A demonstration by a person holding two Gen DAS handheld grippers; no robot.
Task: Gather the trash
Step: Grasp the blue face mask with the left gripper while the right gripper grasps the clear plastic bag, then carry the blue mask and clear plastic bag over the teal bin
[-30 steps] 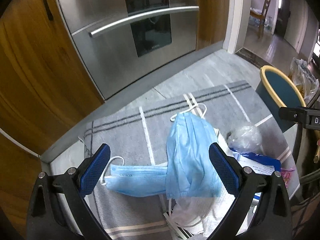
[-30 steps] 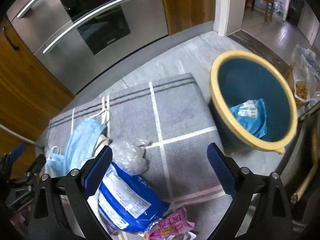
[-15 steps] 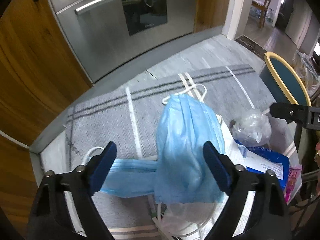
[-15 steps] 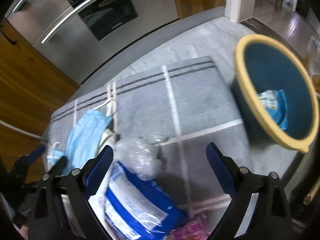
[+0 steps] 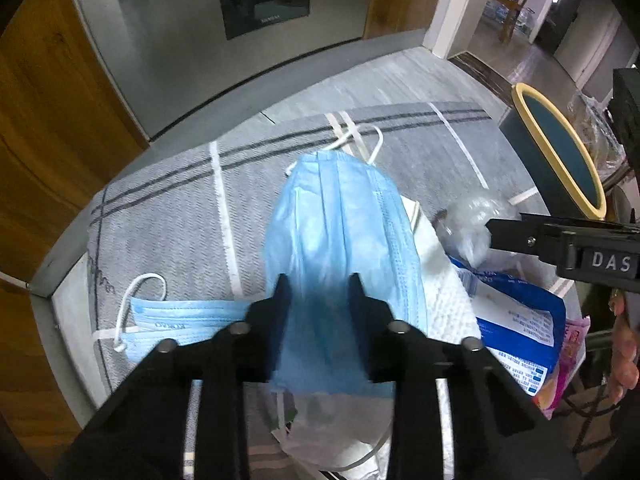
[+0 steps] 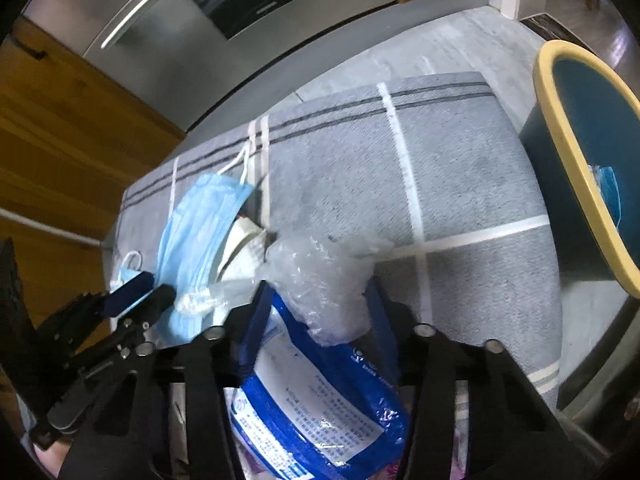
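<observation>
Jaws of left gripper [image 5: 318, 294] have just been closing and now pinch the near end of the blue face mask [image 5: 340, 236]; jaws of right gripper [image 6: 318, 306], also just closing, bracket the clear plastic wad [image 6: 320, 276] w/ blue-and-white packet [image 6: 316, 396] under it, pad contact unclear. Trash pile sits on grey striped mat [image 6: 460, 168]. 2nd mask [image 5: 180, 318] lies flat just left of the pinched one; yellow-rimmed bin [image 6: 576, 160] stands off mat's right edge.
</observation>
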